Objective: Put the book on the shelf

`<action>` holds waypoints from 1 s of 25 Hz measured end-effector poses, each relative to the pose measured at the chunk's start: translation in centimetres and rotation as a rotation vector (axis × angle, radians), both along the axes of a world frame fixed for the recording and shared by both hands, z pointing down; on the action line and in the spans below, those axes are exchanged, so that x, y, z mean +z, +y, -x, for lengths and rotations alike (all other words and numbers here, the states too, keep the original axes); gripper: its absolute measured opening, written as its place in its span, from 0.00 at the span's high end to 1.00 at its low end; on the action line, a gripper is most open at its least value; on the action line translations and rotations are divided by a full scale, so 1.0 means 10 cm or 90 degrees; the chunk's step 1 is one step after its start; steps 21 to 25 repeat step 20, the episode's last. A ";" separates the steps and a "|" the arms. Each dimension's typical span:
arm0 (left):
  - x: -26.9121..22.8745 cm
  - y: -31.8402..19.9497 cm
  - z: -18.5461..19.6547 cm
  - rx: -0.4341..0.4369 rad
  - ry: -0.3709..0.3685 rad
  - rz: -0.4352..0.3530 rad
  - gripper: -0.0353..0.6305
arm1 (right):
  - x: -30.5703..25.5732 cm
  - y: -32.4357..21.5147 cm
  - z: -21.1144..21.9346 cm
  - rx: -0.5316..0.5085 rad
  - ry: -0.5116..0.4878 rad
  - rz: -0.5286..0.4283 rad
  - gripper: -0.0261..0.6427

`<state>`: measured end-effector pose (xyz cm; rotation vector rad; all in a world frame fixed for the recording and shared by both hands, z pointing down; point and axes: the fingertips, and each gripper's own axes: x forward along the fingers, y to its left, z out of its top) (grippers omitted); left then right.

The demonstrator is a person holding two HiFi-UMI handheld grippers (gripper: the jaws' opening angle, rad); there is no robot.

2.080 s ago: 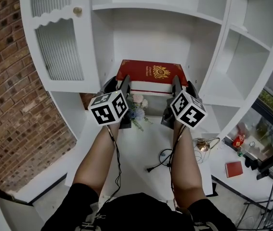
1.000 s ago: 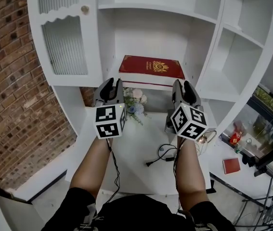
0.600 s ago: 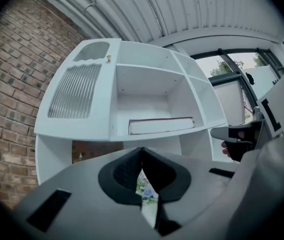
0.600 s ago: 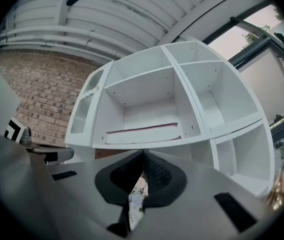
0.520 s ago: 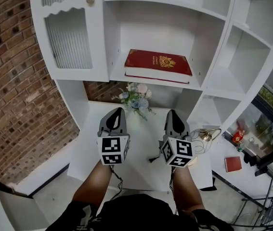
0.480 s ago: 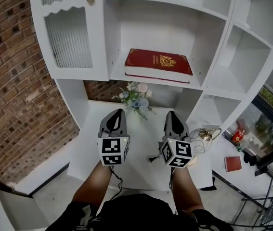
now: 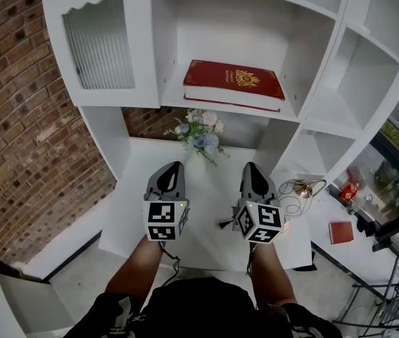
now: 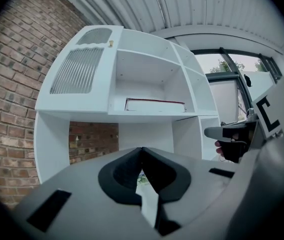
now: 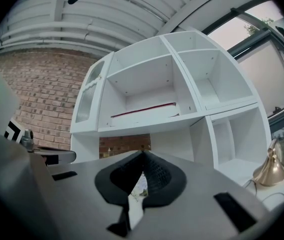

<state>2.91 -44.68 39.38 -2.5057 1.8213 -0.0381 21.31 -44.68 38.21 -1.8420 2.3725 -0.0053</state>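
Note:
A red book with a gold crest (image 7: pixel 233 83) lies flat on the middle shelf of the white cabinet (image 7: pixel 185 101); both gripper views show the book (image 8: pixel 154 104) (image 9: pixel 144 110) from its edge. My left gripper (image 7: pixel 173 168) is held low over the white desk, well below and in front of the book, shut with nothing in it. Level with it on the right, my right gripper (image 7: pixel 251 169) is also shut and empty. In each gripper view the jaws meet at their tips, the left gripper (image 8: pixel 142 149) and the right gripper (image 9: pixel 143 153) both pointing up at the shelf.
A small bunch of flowers (image 7: pixel 200 134) stands under the shelf at the desk's back. A black cable (image 7: pixel 226 224) and a brass bell-like object (image 7: pixel 303 187) lie on the desk at right. A brick wall (image 7: pixel 9 118) is on the left; a ribbed glass door (image 7: pixel 100 41) closes the cabinet's left bay.
Both grippers have drawn back from the shelf and down over the desk, and their jaws have shut empty. The book stays lying on the shelf.

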 end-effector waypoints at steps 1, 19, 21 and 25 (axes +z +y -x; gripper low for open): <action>0.00 0.00 -0.01 0.002 0.000 0.000 0.93 | 0.00 0.00 -0.01 0.001 -0.002 0.001 0.94; -0.03 0.04 -0.22 0.037 0.008 0.001 0.93 | 0.04 0.01 -0.11 0.018 0.004 0.015 0.94; -0.04 0.04 -0.23 0.038 0.008 0.000 0.93 | 0.05 0.01 -0.12 0.018 0.004 0.018 0.94; -0.04 0.04 -0.23 0.038 0.008 0.000 0.93 | 0.05 0.01 -0.12 0.018 0.004 0.018 0.94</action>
